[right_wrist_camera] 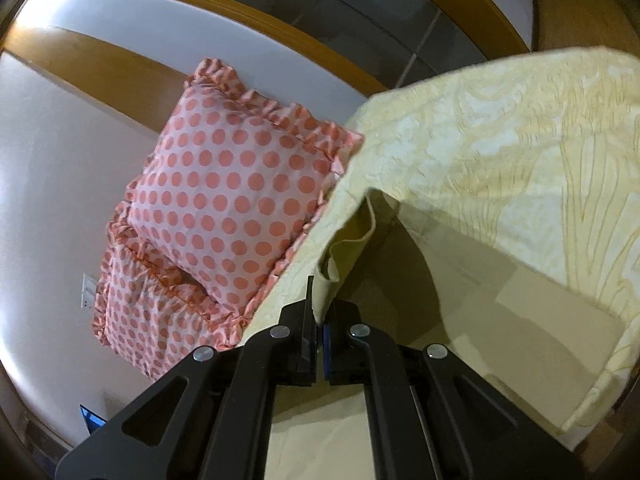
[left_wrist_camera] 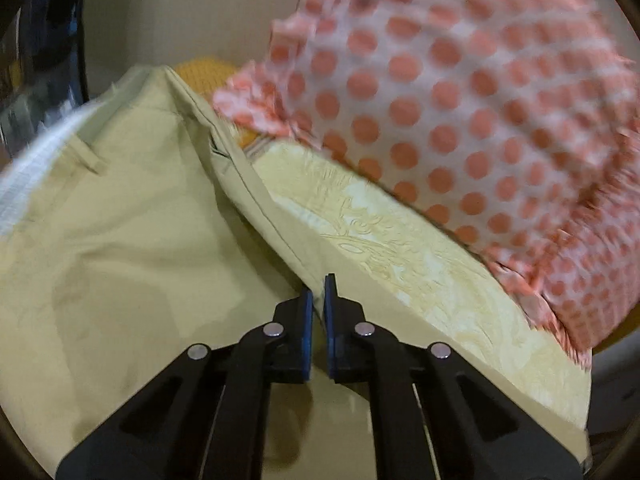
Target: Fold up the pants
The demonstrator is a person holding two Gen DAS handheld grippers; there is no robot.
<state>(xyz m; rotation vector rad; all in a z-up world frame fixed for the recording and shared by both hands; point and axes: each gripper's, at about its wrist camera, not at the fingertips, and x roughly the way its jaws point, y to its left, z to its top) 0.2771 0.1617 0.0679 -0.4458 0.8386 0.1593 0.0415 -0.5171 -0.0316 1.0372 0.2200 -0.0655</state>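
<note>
Gripping the pants (left_wrist_camera: 120, 216) at a seam edge, the left hand-held gripper (left_wrist_camera: 319, 300) is pinching pale green cloth between nearly closed fingers, and the garment is spreading out to the left of that grip, lifted and draping. Over on the right, the right hand-held gripper (right_wrist_camera: 319, 320) is clamping a hanging fold of the same pale cloth (right_wrist_camera: 340, 248), its fingers drawn together on it. Both pinches are looking shallow, close to the fabric edge, so the sensible play is probably keeping the two grips level and taut while carrying the fold over, so the seam (left_wrist_camera: 256, 200) is running straight rather than sagging between them. The yellow patterned bedspread (right_wrist_camera: 500, 152) is lying just beside and behind the pants, and it could be snagging if a grip goes too deep. The polka-dot pillow (left_wrist_camera: 460, 112) is crowding in close on the far side of the pants, so the open room seems to be lying toward the near side, away from that pillow.
</note>
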